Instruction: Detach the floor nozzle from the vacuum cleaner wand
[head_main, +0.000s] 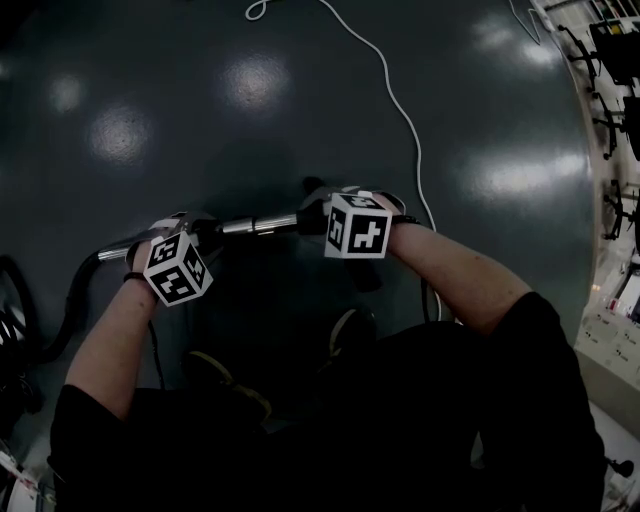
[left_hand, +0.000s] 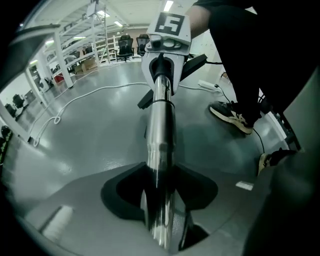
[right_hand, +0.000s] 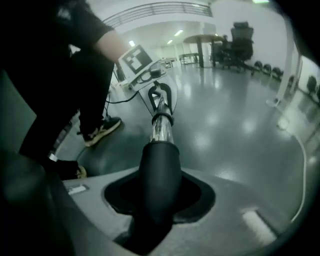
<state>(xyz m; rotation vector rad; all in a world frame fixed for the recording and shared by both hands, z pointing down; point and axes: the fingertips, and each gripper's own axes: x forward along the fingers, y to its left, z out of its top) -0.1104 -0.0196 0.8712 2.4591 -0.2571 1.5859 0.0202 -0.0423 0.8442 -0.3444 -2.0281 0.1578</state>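
Observation:
I hold the vacuum's chrome wand (head_main: 258, 224) roughly level above the dark floor, between my two grippers. My left gripper (head_main: 195, 235) is shut on the chrome wand (left_hand: 161, 135), which runs between its jaws (left_hand: 160, 200) toward the right gripper (left_hand: 162, 57). My right gripper (head_main: 318, 218) is shut on the floor nozzle's black neck (right_hand: 160, 165), where the chrome wand (right_hand: 161, 127) enters it. The black nozzle head (left_hand: 194, 64) sticks out behind the right gripper. The neck still sits on the wand. In the right gripper view the left gripper (right_hand: 150, 75) is at the wand's far end.
A white cable (head_main: 400, 110) snakes across the floor ahead. A black hose (head_main: 55, 330) curves down at the left. The person's shoes (head_main: 350, 325) stand below the wand. A rack with dark office chairs (head_main: 610, 120) lines the right edge; a power strip (left_hand: 207, 85) lies nearby.

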